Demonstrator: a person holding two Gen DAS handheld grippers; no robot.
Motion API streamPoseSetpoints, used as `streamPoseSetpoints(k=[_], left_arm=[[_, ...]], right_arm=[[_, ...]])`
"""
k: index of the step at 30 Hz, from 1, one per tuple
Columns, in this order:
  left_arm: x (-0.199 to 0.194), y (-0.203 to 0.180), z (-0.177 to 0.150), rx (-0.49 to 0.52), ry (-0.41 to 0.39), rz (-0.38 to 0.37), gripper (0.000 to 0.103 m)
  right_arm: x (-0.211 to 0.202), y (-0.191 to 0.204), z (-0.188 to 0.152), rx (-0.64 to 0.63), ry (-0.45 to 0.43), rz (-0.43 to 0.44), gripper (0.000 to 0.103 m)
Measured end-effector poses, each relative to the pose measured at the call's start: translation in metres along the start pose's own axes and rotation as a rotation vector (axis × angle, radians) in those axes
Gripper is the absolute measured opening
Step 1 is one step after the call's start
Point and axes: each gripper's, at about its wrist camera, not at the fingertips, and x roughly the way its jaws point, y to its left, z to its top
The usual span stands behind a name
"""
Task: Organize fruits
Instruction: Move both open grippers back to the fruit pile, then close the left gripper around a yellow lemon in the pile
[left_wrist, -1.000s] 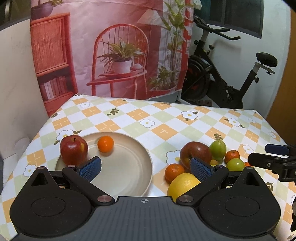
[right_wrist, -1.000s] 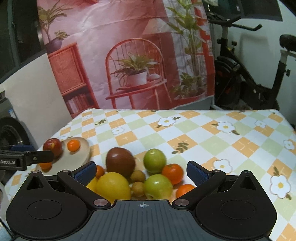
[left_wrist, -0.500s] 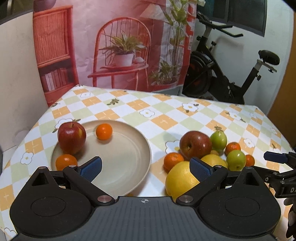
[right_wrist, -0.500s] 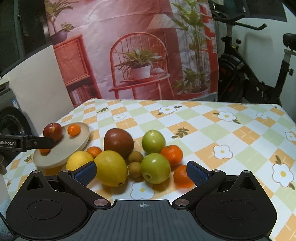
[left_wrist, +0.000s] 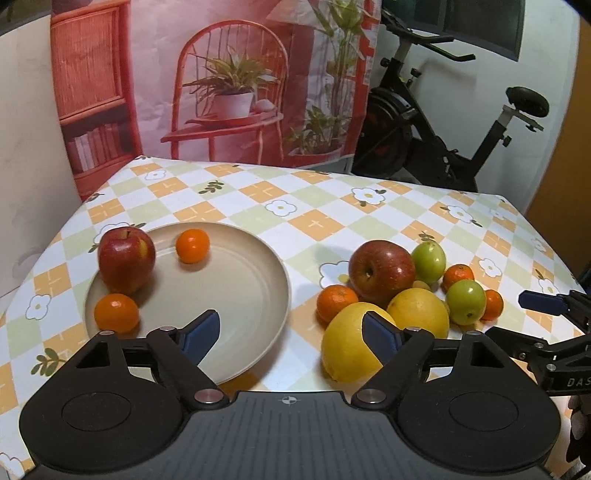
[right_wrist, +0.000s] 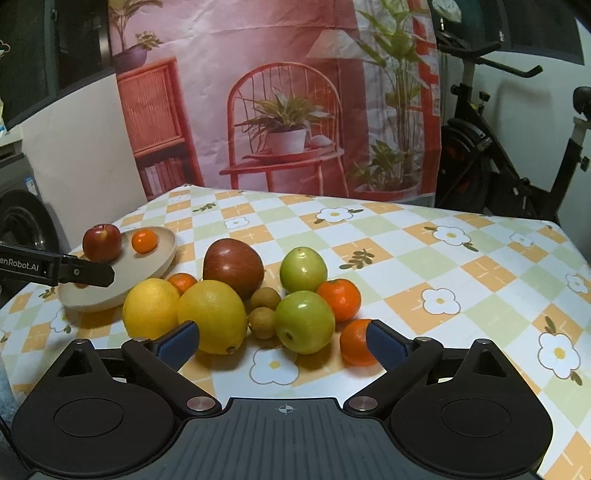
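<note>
Both the left gripper (left_wrist: 290, 334) and right gripper (right_wrist: 282, 341) gape wide, holding nothing. The plate (left_wrist: 258, 269) at nine o'clock collects sorted fruit: a red apple (left_wrist: 126, 258) and two tangerines. The unsorted heap (right_wrist: 236, 295) waits at twelve o'clock before the right gripper, likely next.

In the left wrist view, the big yellow fruit (left_wrist: 351, 341) is partly hidden behind a blue pad, and the right hand-held gripper (left_wrist: 554, 321) is cut off by the picture's edge. In the right wrist view, one small orange (right_wrist: 354, 342) hides behind a pad, another (right_wrist: 181, 281) peeks out behind the yellow fruits, and the left hand-held gripper covers part of the plate (right_wrist: 162, 258).
</note>
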Motion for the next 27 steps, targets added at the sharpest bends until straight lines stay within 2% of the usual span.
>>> streamPoseSetpoints(k=[4, 13, 18, 27], left_arm=[[0.002, -0.001, -0.003, 0.006, 0.007, -0.016, 0.082], [0.003, -0.005, -0.006, 0.025, 0.01, -0.058, 0.075], [0.009, -0.007, -0.003, 0.026, 0.046, -0.107, 0.066], [0.026, -0.019, 0.009, 0.064, 0.067, -0.176, 0.066]], right_arm=[[0.002, -0.001, -0.004, -0.006, 0.003, -0.009, 0.085], [0.003, -0.007, -0.009, 0.017, 0.007, 0.009, 0.076], [0.007, -0.002, -0.013, 0.003, 0.026, 0.025, 0.075], [0.007, 0.001, -0.016, 0.008, 0.039, 0.038, 0.074]])
